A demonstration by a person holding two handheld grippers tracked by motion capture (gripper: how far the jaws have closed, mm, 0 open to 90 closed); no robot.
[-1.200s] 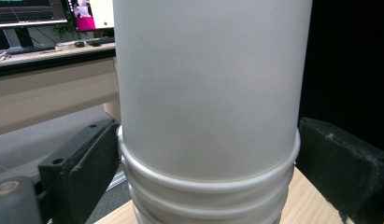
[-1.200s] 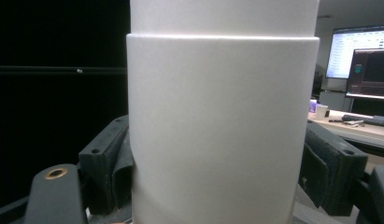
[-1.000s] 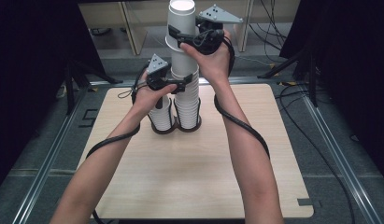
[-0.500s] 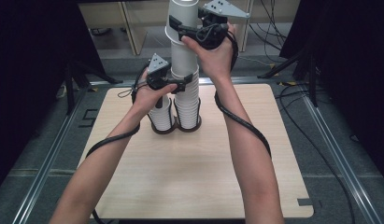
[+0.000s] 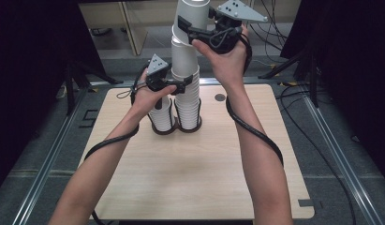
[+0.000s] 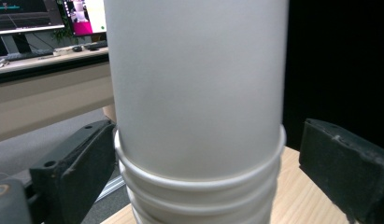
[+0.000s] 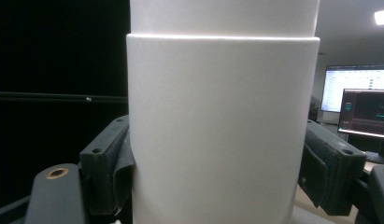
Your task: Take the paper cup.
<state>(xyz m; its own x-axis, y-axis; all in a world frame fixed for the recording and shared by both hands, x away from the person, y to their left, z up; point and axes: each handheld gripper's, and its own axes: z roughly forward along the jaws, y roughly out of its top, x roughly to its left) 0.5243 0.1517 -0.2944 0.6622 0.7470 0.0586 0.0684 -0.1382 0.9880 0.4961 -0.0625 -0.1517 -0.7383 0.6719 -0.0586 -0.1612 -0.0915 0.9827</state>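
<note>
A: High view first; tall stack of white paper cups [image 5: 186,96] standing on the wooden table [image 5: 199,183], a shorter stack [image 5: 161,117] touching it on the left; right gripper [image 5: 192,29] pinching the upper batch of cups [image 5: 192,18], now raised a little higher than a second ago and leaning slightly left; left gripper [image 5: 186,85] level at the tall stack, just under the batch's lowest rim.

B: Meaning for the job?

A: Probably splitting the stack; top batch sliding up out of the nested cups; not yet free, its bottom apparently sunk in the cups below.

B: Left gripper view?

A: Cup rims [image 6: 199,186] stacked close below one smooth cup wall; left-hand pad [image 6: 75,179] just beside the rims, maybe brushing them; right-hand pad [image 6: 346,175] clearly apart, bare tabletop showing in the gap; jaws just been opening, cups between them but not pinched; so a loosened brace, no real clamp on the lower cups.

B: Risk?

A: Lower cups riding up with the lifted batch, judging by that slack; tall stack could tip too.

B: Right gripper view?

A: White cup wall [image 7: 222,140] with one rim line near the top; both black pads [image 7: 117,175] pressed against its sides; firm pinch; monitors glowing far off at the right edge.
</note>
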